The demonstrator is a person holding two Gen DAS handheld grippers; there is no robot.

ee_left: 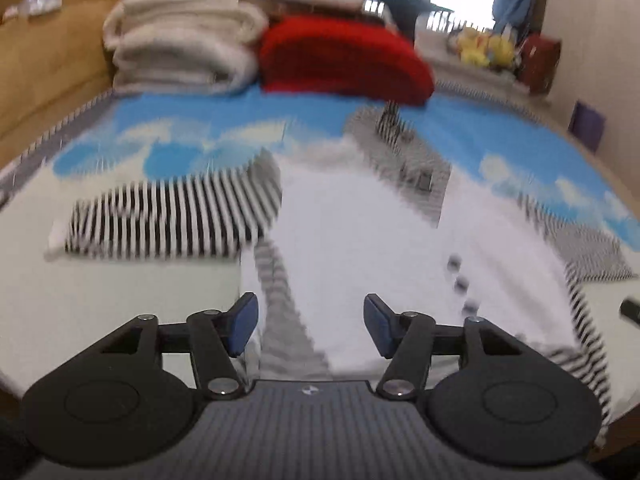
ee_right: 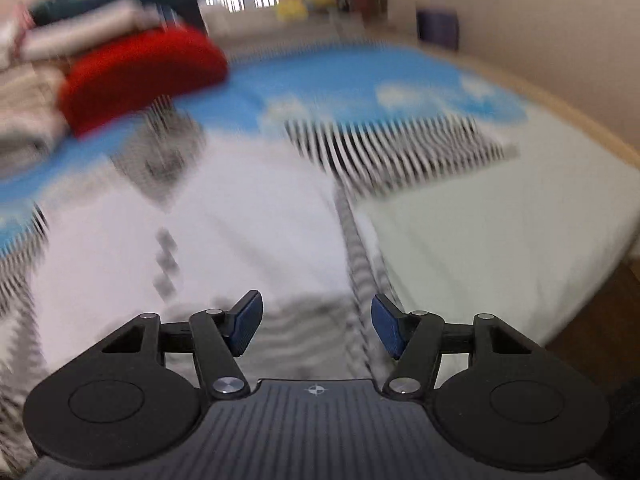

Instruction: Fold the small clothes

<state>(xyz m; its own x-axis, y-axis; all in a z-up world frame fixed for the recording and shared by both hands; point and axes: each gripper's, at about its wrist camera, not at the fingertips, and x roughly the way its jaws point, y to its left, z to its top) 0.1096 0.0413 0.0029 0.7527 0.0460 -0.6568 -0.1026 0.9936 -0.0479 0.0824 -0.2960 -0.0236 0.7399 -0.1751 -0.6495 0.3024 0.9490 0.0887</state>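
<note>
A small white shirt (ee_left: 360, 232) with black-and-white striped sleeves and side seams lies flat on the bed, collar away from me. Its left sleeve (ee_left: 172, 220) stretches out to the left. My left gripper (ee_left: 310, 326) is open and empty, low over the shirt's lower left hem beside the striped seam. In the right wrist view the same shirt (ee_right: 240, 232) lies ahead, with its other sleeve (ee_right: 400, 152) stretched to the right. My right gripper (ee_right: 316, 326) is open and empty over the lower right hem, next to the striped seam (ee_right: 356, 264). Both views are motion-blurred.
The bed has a pale sheet (ee_left: 100, 288) with a blue cloud pattern (ee_right: 340, 80). A stack of folded cream blankets (ee_left: 180, 44) and a red cushion (ee_left: 344, 60) sit at the far end. The bed's right edge (ee_right: 580, 300) drops to a wooden floor.
</note>
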